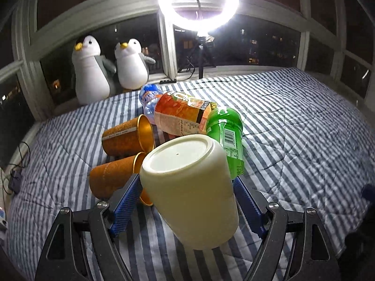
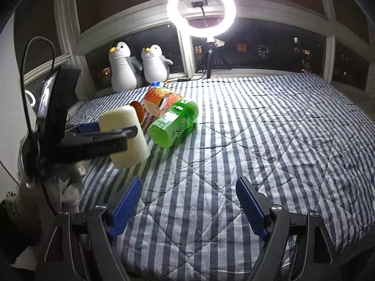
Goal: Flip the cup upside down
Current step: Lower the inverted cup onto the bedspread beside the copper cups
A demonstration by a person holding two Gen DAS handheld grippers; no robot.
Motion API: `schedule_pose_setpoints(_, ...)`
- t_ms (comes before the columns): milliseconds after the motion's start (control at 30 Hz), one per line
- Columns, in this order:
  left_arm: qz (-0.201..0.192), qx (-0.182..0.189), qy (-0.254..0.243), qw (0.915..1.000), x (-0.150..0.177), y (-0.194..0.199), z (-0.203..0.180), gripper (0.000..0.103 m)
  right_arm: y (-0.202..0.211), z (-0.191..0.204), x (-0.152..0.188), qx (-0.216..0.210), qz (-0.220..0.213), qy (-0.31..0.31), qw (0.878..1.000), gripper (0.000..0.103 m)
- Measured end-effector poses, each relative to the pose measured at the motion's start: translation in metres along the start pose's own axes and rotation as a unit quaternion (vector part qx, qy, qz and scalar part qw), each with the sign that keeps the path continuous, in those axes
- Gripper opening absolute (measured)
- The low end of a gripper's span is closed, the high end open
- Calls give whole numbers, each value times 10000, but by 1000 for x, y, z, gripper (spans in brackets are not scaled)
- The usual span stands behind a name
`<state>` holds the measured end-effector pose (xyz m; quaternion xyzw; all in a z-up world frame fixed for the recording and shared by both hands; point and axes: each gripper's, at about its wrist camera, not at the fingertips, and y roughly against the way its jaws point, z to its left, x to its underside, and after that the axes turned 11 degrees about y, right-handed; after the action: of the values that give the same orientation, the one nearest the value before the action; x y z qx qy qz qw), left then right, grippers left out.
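A cream cup (image 1: 189,187) is held between the blue pads of my left gripper (image 1: 187,187), bottom up and tilted, its flat base facing the camera, its lower rim near the striped bedspread (image 1: 293,128). In the right wrist view the same cup (image 2: 126,119) shows at the left, clamped by the left gripper (image 2: 121,135) and just above the bedspread (image 2: 257,140). My right gripper (image 2: 188,187) is open and empty above the bed, to the right of the cup.
Two orange cups (image 1: 124,138) (image 1: 112,175) lie on their sides behind the cream cup. A green bottle (image 1: 227,135), an orange-labelled bottle (image 1: 182,114) and a blue-capped bottle (image 1: 150,96) lie beside them. Two penguin plushes (image 1: 107,70) and a ring light (image 1: 199,0) stand at the window.
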<state>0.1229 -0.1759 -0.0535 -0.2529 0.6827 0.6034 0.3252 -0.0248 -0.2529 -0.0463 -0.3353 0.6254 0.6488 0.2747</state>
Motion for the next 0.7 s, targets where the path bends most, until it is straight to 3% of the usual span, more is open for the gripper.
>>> schedule_pose_setpoints(267,-148,74,-64,9998,8,2,2,82,-1,6,1,340,-118,63,9993,79)
schedule_pose_setpoints(700,-32,308,156,9994,22,4,12,80,-4,6,0,292,-72,-21,9995,79)
